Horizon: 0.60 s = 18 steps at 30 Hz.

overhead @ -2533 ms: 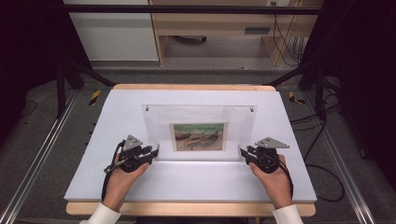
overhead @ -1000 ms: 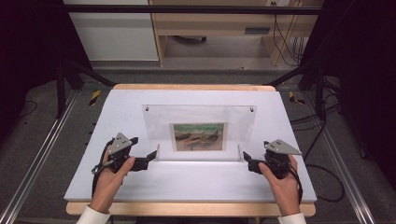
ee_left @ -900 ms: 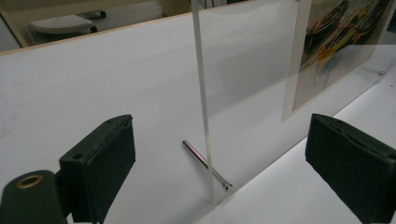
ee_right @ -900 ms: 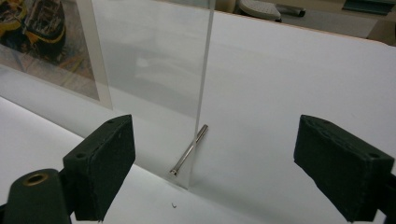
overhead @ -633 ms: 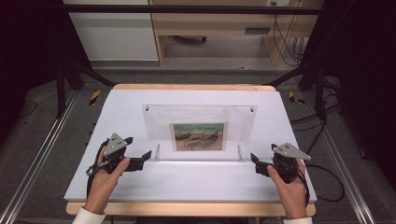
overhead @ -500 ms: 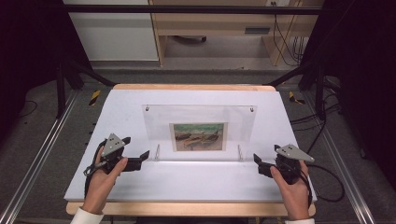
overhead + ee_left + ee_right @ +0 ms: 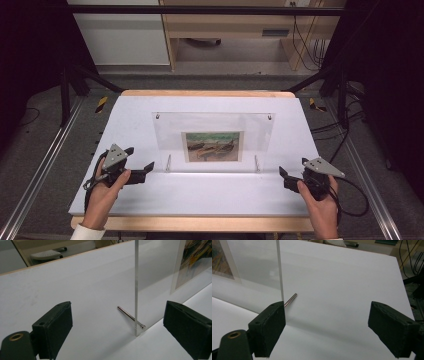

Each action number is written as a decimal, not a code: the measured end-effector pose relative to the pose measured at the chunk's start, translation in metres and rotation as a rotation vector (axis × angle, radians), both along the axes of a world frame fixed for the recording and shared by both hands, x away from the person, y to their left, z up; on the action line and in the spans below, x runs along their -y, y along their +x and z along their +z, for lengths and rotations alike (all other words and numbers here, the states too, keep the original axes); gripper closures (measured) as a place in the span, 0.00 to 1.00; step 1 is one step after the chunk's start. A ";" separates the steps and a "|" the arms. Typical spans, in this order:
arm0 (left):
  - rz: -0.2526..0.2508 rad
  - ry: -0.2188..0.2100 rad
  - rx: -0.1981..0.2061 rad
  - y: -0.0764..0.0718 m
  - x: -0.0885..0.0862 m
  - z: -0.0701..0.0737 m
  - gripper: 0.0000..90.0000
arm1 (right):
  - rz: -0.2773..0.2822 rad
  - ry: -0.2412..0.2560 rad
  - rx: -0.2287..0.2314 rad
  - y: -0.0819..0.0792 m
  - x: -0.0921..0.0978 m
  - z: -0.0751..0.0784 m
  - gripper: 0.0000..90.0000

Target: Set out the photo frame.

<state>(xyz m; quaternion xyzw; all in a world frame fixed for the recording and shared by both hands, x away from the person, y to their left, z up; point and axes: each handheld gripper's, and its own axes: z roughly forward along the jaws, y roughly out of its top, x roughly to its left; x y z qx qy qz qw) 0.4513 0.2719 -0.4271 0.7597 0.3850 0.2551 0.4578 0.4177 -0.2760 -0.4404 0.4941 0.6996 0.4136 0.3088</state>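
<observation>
Both the left gripper (image 7: 149,166) and right gripper (image 7: 281,172) stand spread wide, empty, flanking the clear picture frame (image 7: 213,141). Each should square to its side edge before closing, sparing the metal pins (image 7: 130,317).

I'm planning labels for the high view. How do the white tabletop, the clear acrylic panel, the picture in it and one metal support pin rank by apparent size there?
1. White tabletop, largest.
2. Clear acrylic panel, standing on it.
3. Picture, held within the panel.
4. Metal support pin, a thin sliver at the panel's foot.

None look alike, so nearness to the camera does not blur the order.
</observation>
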 end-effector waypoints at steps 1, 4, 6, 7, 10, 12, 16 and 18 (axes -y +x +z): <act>0.002 0.001 0.001 0.000 -0.002 0.000 0.09 | -0.003 -0.006 0.002 0.000 0.001 0.000 0.16; 0.009 0.003 -0.001 0.000 -0.005 -0.001 0.09 | -0.009 -0.012 0.002 -0.001 0.004 -0.001 0.16; 0.013 0.007 0.000 0.001 -0.007 -0.002 0.09 | -0.015 -0.011 -0.001 -0.001 0.006 -0.002 0.16; 0.015 0.006 -0.001 0.001 -0.009 -0.002 0.09 | -0.018 -0.012 -0.003 -0.001 0.006 -0.002 0.16; 0.021 0.005 -0.002 0.000 -0.011 -0.002 0.09 | -0.026 -0.022 -0.006 -0.002 0.009 -0.003 0.17; 0.025 0.009 0.000 0.001 -0.013 -0.002 0.09 | -0.032 -0.023 -0.011 -0.002 0.010 -0.003 0.17; 0.036 0.015 -0.002 0.001 -0.018 -0.003 0.09 | -0.040 -0.026 -0.017 -0.002 0.013 -0.004 0.17; 0.043 0.016 -0.002 0.001 -0.020 -0.004 0.09 | -0.047 -0.028 -0.018 -0.002 0.014 -0.004 0.17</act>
